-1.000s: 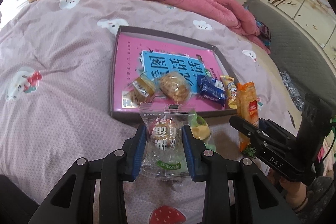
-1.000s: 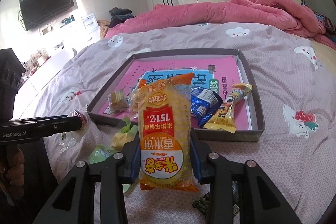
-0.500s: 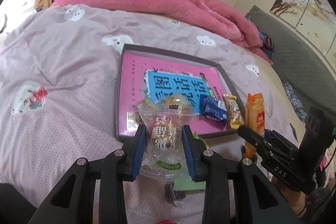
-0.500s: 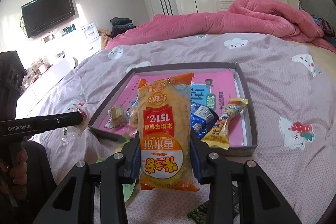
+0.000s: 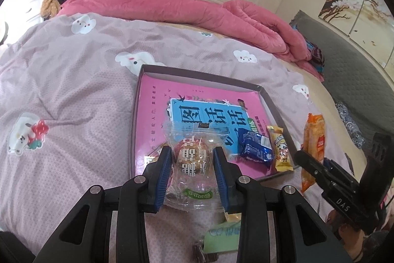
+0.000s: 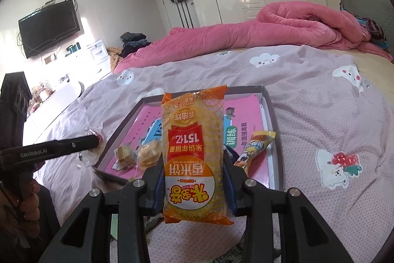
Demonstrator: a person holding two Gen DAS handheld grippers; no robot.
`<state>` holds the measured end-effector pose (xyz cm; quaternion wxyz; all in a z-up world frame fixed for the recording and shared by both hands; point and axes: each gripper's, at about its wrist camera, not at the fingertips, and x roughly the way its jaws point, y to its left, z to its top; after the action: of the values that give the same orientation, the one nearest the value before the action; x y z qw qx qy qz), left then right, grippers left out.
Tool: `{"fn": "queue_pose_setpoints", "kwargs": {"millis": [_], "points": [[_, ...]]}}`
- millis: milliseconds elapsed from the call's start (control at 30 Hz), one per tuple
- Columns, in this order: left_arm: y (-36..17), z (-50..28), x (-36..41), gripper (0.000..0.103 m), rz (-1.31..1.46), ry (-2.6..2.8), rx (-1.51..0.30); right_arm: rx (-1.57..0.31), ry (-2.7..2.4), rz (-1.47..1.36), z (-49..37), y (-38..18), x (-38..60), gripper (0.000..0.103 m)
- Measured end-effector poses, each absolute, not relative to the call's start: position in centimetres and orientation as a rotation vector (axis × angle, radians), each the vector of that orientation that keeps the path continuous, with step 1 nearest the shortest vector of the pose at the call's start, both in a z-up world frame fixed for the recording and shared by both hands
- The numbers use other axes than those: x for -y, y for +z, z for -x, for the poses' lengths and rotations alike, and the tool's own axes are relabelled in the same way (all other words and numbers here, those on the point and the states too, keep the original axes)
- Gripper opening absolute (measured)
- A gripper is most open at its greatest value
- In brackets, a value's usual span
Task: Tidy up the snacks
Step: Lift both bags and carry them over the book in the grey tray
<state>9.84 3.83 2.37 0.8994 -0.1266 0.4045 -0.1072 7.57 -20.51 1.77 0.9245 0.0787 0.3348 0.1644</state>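
My left gripper [image 5: 192, 160] is shut on a clear-wrapped round pastry [image 5: 193, 159], held above the bed just in front of the near edge of the shallow pink-lined box [image 5: 197, 73]. In the right wrist view my right gripper [image 6: 193, 171] is shut on an orange rice-cracker packet [image 6: 193, 154], upright, before the same box [image 6: 277, 144]. That packet [image 5: 314, 142] and the right gripper [image 5: 320, 170] also show at the right of the left wrist view. Inside the box lie a blue packet [image 5: 256, 148], a yellow cartoon stick pack [image 5: 282, 150] and small pastries [image 6: 138, 153].
A mauve bedspread [image 5: 61, 95] with cloud prints covers the bed. A rolled pink quilt [image 6: 270, 26] lies at the far side. Green and yellow wrappers [image 5: 221, 236] lie on the spread under my left gripper. A grey headboard [image 5: 354, 75] runs along the right.
Both grippers have lifted and drawn back a little with their snacks, so the box now sits farther off and higher in both views. Neither grip has changed.
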Motion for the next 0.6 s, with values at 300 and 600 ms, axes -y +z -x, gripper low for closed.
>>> {"fn": "queue_pose_setpoints", "kwargs": {"millis": [300, 600], "points": [[1.6, -11.0, -2.7, 0.035, 0.223, -0.229, -0.839, -0.678, 0.338, -0.175, -8.8, 1.7, 20.7, 0.04], [0.5, -12.3, -2.0, 0.035, 0.211, -0.23, -0.864, -0.673, 0.371, -0.167, -10.4, 1.6, 19.7, 0.04]]}}
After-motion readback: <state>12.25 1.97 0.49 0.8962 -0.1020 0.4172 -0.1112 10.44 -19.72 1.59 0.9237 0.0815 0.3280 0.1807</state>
